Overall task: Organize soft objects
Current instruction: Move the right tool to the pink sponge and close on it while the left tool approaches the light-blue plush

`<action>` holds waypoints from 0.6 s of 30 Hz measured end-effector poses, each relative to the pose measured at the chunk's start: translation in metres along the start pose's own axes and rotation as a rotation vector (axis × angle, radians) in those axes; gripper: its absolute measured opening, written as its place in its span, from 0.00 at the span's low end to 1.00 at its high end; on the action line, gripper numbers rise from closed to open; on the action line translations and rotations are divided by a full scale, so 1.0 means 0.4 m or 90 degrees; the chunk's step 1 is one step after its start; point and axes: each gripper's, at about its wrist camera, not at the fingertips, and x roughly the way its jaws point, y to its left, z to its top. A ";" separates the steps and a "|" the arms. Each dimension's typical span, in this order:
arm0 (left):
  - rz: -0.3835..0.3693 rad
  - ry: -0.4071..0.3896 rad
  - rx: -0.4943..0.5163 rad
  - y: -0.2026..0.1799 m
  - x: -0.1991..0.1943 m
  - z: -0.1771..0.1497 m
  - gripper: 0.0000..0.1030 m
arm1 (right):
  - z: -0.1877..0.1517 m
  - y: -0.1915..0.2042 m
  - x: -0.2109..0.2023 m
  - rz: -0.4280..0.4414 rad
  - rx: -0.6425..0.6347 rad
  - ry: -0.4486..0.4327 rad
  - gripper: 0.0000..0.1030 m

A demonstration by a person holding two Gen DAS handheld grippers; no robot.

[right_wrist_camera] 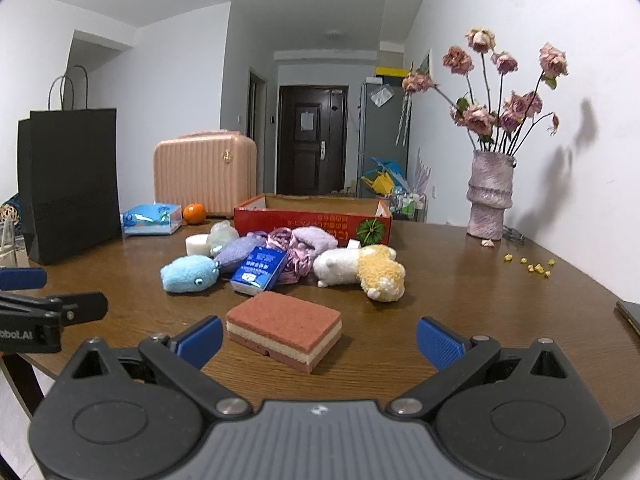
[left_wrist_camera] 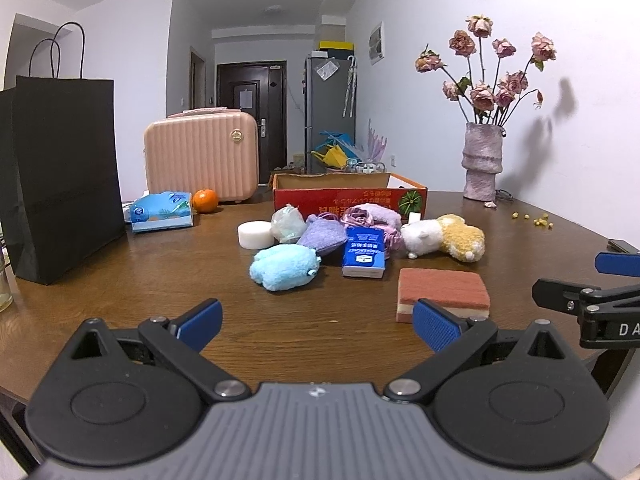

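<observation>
A pile of soft things lies mid-table before an open red cardboard box [left_wrist_camera: 350, 196] [right_wrist_camera: 312, 220]: a light blue plush [left_wrist_camera: 284, 266] [right_wrist_camera: 190, 274], a white and yellow plush [left_wrist_camera: 444, 236] [right_wrist_camera: 360, 268], a purple pouch [left_wrist_camera: 322, 234], pink-purple cloth [left_wrist_camera: 372, 216] [right_wrist_camera: 296, 246], a blue tissue pack [left_wrist_camera: 364, 252] [right_wrist_camera: 260, 270] and a white round sponge [left_wrist_camera: 254, 234]. A red layered sponge [left_wrist_camera: 442, 294] [right_wrist_camera: 284, 330] lies nearest. My left gripper [left_wrist_camera: 318, 324] is open, empty, near the front edge. My right gripper [right_wrist_camera: 320, 340] is open, with the red sponge just ahead between its fingers.
A black paper bag [left_wrist_camera: 60, 176] stands at the left. A pink case [left_wrist_camera: 200, 154], a tissue packet [left_wrist_camera: 162, 210] and an orange [left_wrist_camera: 205, 200] sit behind. A vase of dried roses [left_wrist_camera: 482, 160] stands at the right back, with small yellow bits [left_wrist_camera: 536, 218] near it.
</observation>
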 end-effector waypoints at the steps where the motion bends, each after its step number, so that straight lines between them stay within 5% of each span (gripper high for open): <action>1: 0.003 0.002 -0.001 0.003 0.006 0.000 1.00 | 0.000 0.000 0.012 0.001 -0.001 0.004 1.00; 18: 0.016 0.045 -0.023 0.036 0.110 -0.013 1.00 | 0.009 0.009 0.185 0.029 -0.035 0.060 1.00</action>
